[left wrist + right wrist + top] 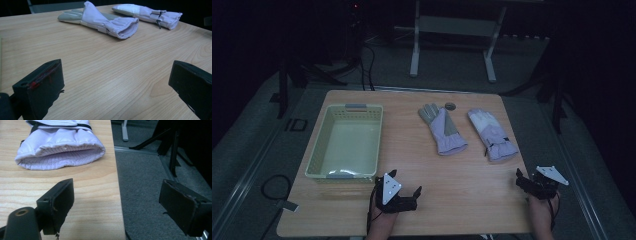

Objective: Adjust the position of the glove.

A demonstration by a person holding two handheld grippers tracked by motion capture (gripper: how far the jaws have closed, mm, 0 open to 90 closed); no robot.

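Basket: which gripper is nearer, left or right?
Left. The left gripper sits just off the basket's near right corner, jaws open and empty. The right gripper is at the table's far right edge, past both gloves.

left glove (105, 21): in my left gripper view its fingertips toward the table's far edge are foreshortened, too flat to count.
right glove (60, 151): in my right gripper view the picture's top edge cuts it off above the cuff strap; fingers out of frame.
small round thing (450, 106): near the table's far edge, between the gloves, too small and dim for me to tell what it is.
my right gripper (532, 181): at the table's right edge, dark against dark floor; jaw outlines blur in the high view.
my forearms: cut off by the high view's bottom edge.
basket (319, 145): near wall hides part of its floor.
room beyond the table: too dark to read.
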